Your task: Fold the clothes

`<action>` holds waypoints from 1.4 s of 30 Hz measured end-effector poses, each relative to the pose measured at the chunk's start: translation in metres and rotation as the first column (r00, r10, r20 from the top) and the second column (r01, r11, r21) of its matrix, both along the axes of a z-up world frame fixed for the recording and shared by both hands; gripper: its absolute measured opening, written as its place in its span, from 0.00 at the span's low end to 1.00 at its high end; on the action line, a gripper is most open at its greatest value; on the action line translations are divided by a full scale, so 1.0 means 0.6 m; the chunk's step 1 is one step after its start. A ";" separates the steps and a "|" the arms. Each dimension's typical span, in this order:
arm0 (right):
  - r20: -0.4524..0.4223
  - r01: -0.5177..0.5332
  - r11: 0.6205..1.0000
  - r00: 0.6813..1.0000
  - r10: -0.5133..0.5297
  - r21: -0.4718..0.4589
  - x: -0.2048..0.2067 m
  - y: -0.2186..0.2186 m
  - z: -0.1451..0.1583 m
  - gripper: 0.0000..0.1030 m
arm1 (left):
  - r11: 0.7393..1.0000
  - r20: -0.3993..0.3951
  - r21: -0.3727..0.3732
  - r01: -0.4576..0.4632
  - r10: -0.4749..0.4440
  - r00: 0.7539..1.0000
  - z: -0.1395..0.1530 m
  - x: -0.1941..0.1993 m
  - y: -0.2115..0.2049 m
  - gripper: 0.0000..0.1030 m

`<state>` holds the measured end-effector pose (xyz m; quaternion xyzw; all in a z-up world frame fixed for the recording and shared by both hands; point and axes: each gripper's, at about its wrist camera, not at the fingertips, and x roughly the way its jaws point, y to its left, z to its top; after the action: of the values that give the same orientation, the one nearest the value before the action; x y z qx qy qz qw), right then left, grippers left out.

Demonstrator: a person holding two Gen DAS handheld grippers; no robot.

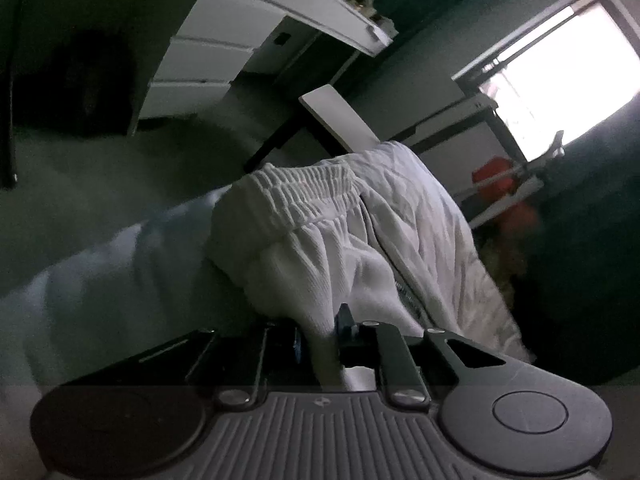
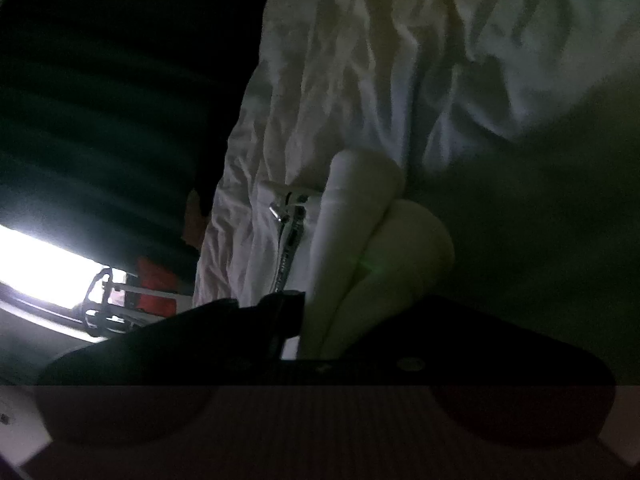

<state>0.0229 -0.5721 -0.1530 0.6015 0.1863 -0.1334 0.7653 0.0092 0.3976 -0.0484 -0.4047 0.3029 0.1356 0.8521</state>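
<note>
Left wrist: white drawers (image 1: 200, 64) closed.

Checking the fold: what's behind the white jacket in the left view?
Behind the jacket: a white board and white drawers. Its lower end is covered.

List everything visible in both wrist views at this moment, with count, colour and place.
white jacket: one, white, quilted with ribbed hem, hanging up from both grippers, filling the middle of both views
zipper: one, silver, running down the jacket front beside the right gripper
drawer unit: one, white, upper left of the left wrist view
shelf: one, white, above the drawers, small items on it too blurred to name
window: one, bright, right edge
red objects: red-orange, blurred, below the window
left gripper: one, black, fabric between its fingers
right gripper: one, black, shut on folded fabric
</note>
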 end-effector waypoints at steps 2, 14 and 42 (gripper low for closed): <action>0.007 -0.001 1.000 1.000 0.001 0.015 0.002 -0.002 -0.003 0.10 | 0.998 -0.028 0.048 0.030 -0.029 0.999 0.014 -0.004 -0.009 0.35; 0.022 -0.005 1.000 1.000 0.005 -0.012 0.002 0.001 0.007 0.10 | 0.935 -0.063 0.304 0.182 -0.171 0.983 0.132 -0.028 -0.117 0.67; 0.037 -0.100 0.991 0.995 0.098 0.083 0.004 -0.015 -0.027 0.15 | 0.671 -0.197 0.481 0.564 -0.544 0.816 -0.057 0.156 -0.606 0.72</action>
<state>0.0251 -0.5808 -0.1694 0.6255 0.2086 -0.0773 0.7478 0.1027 0.0341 -0.0824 -0.0459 0.3786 -0.0454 0.9233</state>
